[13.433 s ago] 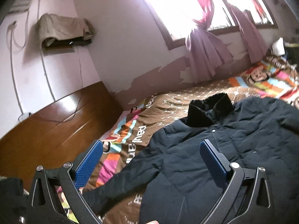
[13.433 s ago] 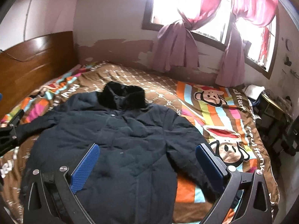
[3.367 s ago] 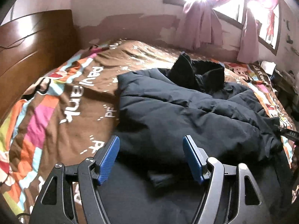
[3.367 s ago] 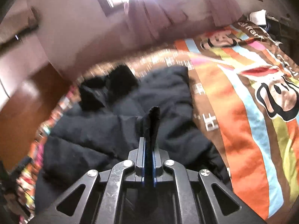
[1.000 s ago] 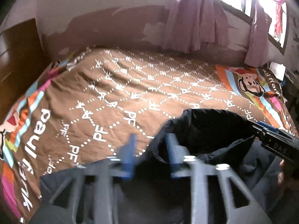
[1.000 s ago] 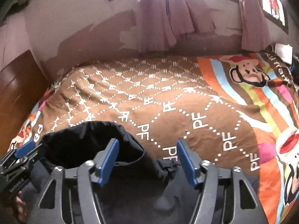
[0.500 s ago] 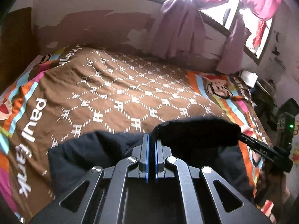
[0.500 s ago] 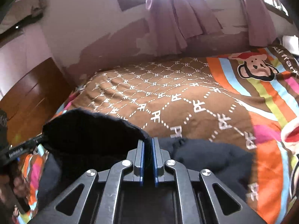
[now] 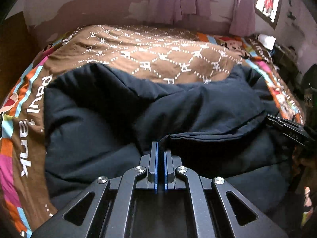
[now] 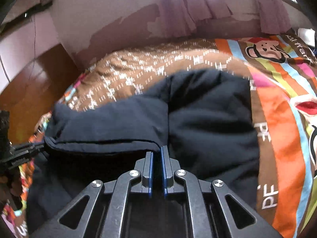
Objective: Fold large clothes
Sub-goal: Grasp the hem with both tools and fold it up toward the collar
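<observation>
The bed (image 9: 138, 59), under its brown and striped cover, carries the coat (image 9: 99, 119) across its near half, well short of the wall with the curtains (image 10: 188, 10). The coat is already a thick bundle rather than a spread garment: no sleeves lie out to the sides, and its far part rests on the cover in rounded folds. I judge the side folds done and the last crosswise fold in hand, with laying it down and smoothing still left.

I hold one long edge (image 10: 103, 142) of the coat stretched between my two grippers, raised above the layer beneath it. My left gripper (image 9: 160, 148) is pinched tight on the left end of that edge, its jaws almost touching with cloth between them. My right gripper (image 10: 156, 152) is clamped the same way on the right end. Each one shows at the side of the other's view, so they sit apart along the edge, level with each other, both pointing toward the far wall and tipped slightly down at the bed.
</observation>
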Demonstrator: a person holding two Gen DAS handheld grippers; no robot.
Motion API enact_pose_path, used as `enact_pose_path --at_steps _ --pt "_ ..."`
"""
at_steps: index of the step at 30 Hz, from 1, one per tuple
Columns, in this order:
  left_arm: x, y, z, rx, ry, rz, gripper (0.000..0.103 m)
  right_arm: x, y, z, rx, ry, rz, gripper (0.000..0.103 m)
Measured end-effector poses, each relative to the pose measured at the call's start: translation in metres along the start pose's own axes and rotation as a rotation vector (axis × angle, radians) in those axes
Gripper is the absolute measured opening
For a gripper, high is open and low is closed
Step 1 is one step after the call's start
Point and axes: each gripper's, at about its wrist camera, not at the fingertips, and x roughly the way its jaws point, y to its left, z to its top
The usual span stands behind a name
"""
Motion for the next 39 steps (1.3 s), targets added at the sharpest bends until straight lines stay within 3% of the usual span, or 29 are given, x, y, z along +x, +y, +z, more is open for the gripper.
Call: enact_pose_path --at_steps 2,6,11,15,18,22,24,28,30,32,35,39 --pt "0.009 0.0 -0.007 0.02 -0.025 0.018 0.002 0.015 -0.005 -0.013 -0.007 0.022 -0.004 0.002" --pt "0.013 0.003 -0.015 0.037 -0.081 0.023 0.002 0.016 -0.017 -0.016 0.033 0.017 0.029 0.003" --pt "0.01 0.003 -0.017 0.039 -0.11 0.016 0.002 -0.022 -0.002 -0.015 -0.085 -0.084 -0.009 0.004" --pt "0.007 0.0 -0.018 0.043 -0.123 0.02 0.002 -0.034 0.01 0.002 -0.079 -0.144 0.007 0.004" --pt "0.002 -0.004 -0.018 0.065 -0.138 0.029 0.003 -0.013 0.028 0.024 -0.077 -0.111 0.029 0.004" --pt "-0.025 -0.003 -0.025 0.069 -0.213 -0.059 0.011 0.034 0.038 0.03 -0.064 0.024 0.035 0.004" --pt "-0.043 -0.001 -0.029 0.08 -0.256 -0.137 0.022 0.049 0.037 0.024 -0.067 0.06 0.016 0.004" --pt "-0.055 -0.006 -0.013 0.051 -0.287 -0.234 0.027 0.055 0.032 0.019 -0.062 0.084 0.036 0.004" --pt "-0.048 -0.015 0.002 0.044 -0.26 -0.206 0.027 0.055 0.031 0.021 -0.059 0.089 0.036 0.004" --pt "-0.025 -0.025 0.018 0.062 -0.169 -0.129 0.026 0.055 0.032 0.02 -0.066 0.089 0.026 0.004" --pt "0.017 -0.03 0.036 0.073 -0.007 -0.069 0.007 0.054 0.033 0.02 -0.064 0.089 0.023 0.004" --pt "0.054 -0.012 0.065 -0.021 0.108 0.013 0.001 0.062 0.032 0.025 -0.056 0.112 0.041 0.004"
